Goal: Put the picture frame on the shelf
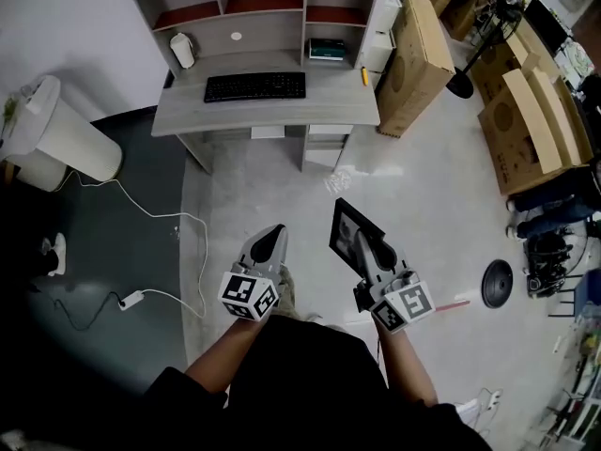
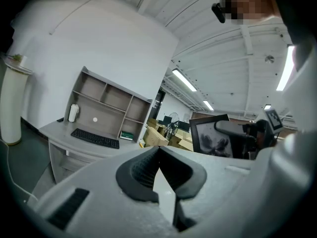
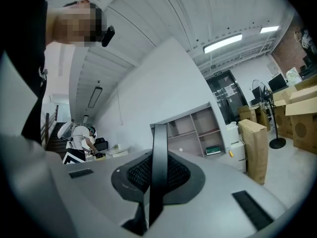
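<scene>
Frame: clamped by one thin edge in right tongs, held over floor; shelf well apart at 11 o'clock, above tabletop. Left tongs: clenched, empty. Risk: the narrow edge-grip may let the frame pivot or slip; a corner could clip a shelf divider on entry.

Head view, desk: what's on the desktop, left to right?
white container → black keyboard → green book → small yellow object
</scene>
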{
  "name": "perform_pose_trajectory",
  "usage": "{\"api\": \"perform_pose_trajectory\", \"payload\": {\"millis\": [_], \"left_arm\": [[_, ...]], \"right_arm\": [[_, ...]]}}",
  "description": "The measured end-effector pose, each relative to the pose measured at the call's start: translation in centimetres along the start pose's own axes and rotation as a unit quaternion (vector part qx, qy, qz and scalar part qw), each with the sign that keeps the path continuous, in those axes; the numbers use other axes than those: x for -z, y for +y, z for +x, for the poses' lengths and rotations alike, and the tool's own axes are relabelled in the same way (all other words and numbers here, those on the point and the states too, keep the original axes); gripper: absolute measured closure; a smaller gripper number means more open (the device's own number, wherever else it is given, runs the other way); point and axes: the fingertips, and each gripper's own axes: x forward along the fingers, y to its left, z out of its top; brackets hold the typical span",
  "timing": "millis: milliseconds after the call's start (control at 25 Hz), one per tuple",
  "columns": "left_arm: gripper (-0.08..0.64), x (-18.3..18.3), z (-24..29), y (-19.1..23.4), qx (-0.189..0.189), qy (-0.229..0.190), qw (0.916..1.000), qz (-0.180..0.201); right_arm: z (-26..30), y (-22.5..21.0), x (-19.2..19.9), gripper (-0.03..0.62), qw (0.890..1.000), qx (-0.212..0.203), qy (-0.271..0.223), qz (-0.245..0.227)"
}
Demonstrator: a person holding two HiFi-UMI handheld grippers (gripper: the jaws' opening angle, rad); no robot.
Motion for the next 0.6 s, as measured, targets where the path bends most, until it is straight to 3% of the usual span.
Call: {"api": "perform_pose_trajectory", "payload": {"millis": [280, 600], "left_arm": [[0.545, -6.7, 7.4, 8.8, 0.015, -0.013, 0.9994, 0.026], [0.545, -14.0, 10.4, 17.1, 0.033, -0.040, 0.9980, 0.037]], "right_arm": [[11.7, -3.2, -1.5, 0.566, 1.000, 0.004, 0.012, -0.009], [22.7, -3.5, -3.2, 0.566, 1.000, 0.011, -0.002, -0.027]]}}
